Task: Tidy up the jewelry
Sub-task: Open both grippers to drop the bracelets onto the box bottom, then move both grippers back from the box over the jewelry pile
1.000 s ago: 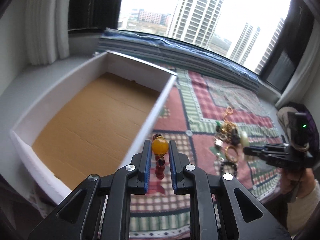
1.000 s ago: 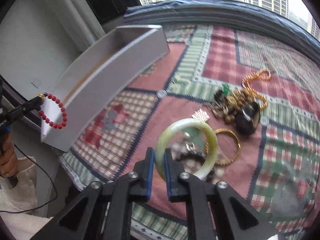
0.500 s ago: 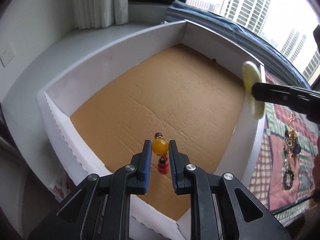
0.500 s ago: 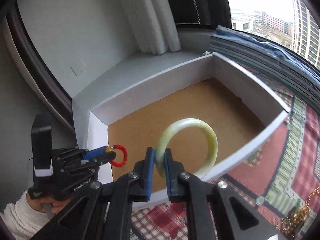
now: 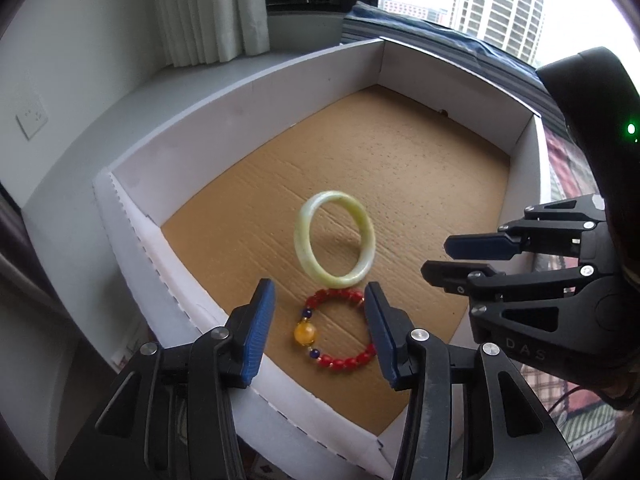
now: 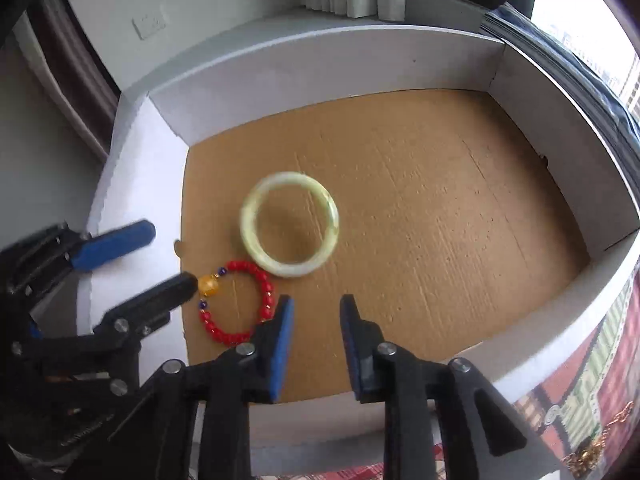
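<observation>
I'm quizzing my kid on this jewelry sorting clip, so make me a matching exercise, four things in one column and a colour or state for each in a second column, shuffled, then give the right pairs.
Things
1. bangle
2. beaded bracelet
3. box
4. left gripper

Descriptions
A. white walls, brown cardboard floor
B. red beads with one amber bead
C. pale green, a plain ring
D. jaws opening, pressing on nothing

Pairs: 1-C, 2-B, 3-A, 4-D

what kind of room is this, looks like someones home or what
Probably a room in a high-rise flat, at a window ledge: tower blocks outside, a white curtain, a wall socket, and a cardboard box holding two bracelets.
</observation>
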{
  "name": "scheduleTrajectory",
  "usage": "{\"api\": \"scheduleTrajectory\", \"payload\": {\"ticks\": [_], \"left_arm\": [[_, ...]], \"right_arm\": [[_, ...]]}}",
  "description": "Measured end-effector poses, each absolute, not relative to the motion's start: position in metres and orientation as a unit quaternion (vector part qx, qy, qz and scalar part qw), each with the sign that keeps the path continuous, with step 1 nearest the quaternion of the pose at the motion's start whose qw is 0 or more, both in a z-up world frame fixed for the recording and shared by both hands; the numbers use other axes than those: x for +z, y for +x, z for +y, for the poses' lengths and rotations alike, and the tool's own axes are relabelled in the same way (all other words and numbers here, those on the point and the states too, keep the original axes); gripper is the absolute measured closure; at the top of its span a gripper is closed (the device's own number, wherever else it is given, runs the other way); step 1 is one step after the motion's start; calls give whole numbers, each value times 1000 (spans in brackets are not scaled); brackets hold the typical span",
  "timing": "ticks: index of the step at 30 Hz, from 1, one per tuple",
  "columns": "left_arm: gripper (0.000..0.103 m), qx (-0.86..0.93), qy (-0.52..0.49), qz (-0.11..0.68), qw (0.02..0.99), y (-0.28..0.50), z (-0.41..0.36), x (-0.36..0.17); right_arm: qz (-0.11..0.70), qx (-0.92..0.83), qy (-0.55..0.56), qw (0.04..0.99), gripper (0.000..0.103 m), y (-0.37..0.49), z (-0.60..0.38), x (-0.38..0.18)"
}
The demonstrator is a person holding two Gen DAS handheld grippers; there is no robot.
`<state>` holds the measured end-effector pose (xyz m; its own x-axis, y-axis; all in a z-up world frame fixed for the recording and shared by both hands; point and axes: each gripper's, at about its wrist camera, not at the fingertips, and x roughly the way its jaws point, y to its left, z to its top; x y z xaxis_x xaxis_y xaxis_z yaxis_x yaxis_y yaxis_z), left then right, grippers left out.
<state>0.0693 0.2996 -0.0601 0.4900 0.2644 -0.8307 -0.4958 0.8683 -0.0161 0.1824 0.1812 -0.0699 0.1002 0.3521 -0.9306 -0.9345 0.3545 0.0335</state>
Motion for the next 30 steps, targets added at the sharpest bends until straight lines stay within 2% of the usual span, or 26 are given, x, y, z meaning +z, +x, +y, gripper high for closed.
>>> {"api": "scheduleTrajectory", "payload": {"ticks": [9, 12, 13, 15, 16, 17, 18, 23, 30], "left_arm": [[58, 214, -117, 450, 859, 50, 262, -57], [52, 216, -125, 445, 860, 46, 255, -55], [50, 215, -127, 441, 862, 44, 254, -53], [38, 223, -120, 430, 866, 40, 249, -47], [34, 227, -115, 423, 870, 38, 247, -42], [26, 230, -110, 415, 873, 35, 244, -37], [20, 233, -106, 406, 877, 35, 241, -32], [5, 236, -92, 363, 896, 26, 223, -5], [4, 204, -81, 335, 916, 24, 191, 17]], "right_arm": [[458, 482, -336, 667, 80, 167, 146, -71], [455, 489, -317, 673, 80, 165, 144, -70], [454, 496, -298, 678, 78, 167, 142, -67], [448, 495, -264, 696, 65, 173, 140, -58], [441, 495, -245, 707, 48, 176, 135, -52], [433, 494, -228, 718, 41, 177, 132, -47], [426, 491, -216, 728, 41, 178, 125, -43], [388, 449, -183, 784, 32, 174, 85, -12], [358, 405, -131, 831, 29, 164, 0, 27]]}}
